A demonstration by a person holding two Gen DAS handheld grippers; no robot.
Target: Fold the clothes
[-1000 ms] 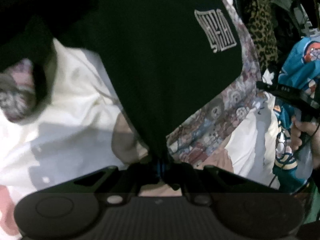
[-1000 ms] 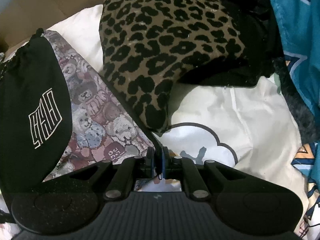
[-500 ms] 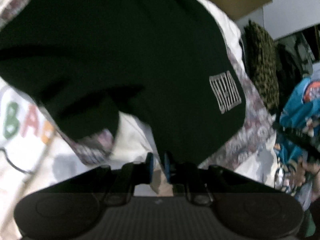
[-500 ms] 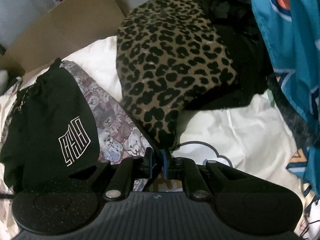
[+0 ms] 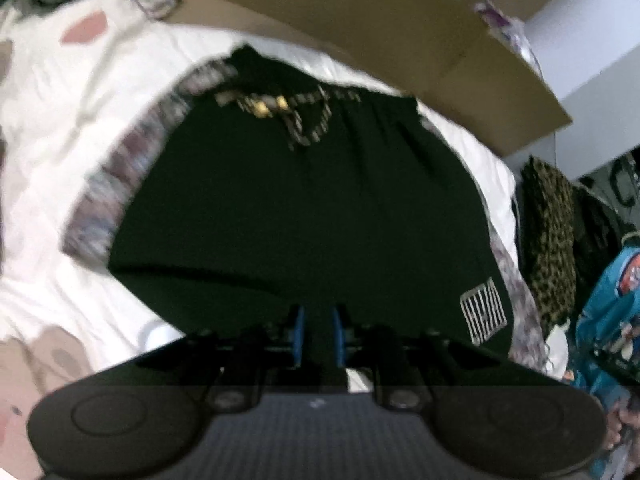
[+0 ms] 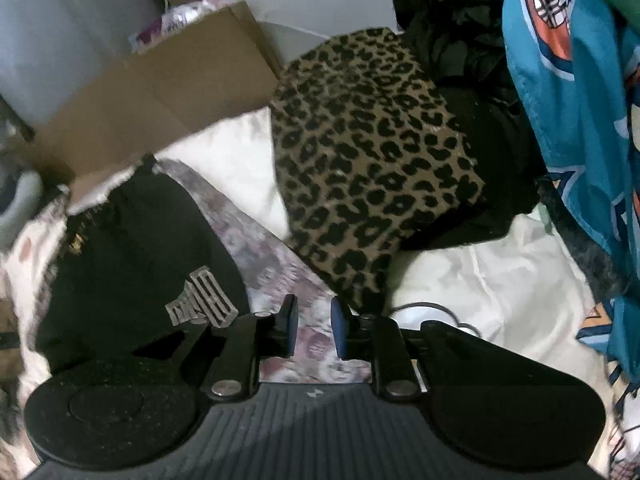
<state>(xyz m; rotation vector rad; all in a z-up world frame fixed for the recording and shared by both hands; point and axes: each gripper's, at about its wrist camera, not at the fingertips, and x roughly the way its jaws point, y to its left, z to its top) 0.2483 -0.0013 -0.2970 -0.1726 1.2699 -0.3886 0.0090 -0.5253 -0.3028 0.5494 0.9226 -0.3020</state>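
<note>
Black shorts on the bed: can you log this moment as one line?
black shorts: flat on white bedding | left hand-held gripper: just opened, empty | right hand-held gripper: just opened, empty

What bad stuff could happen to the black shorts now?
1. Both claws have just been opening with nothing between them: left claw, right claw. The black shorts lie loose, so their fold might slip.
2. The shorts' drawstring lies loose and could snag a claw.
3. The leopard cloth lies close, so the right claw might grab it by mistake.
</note>
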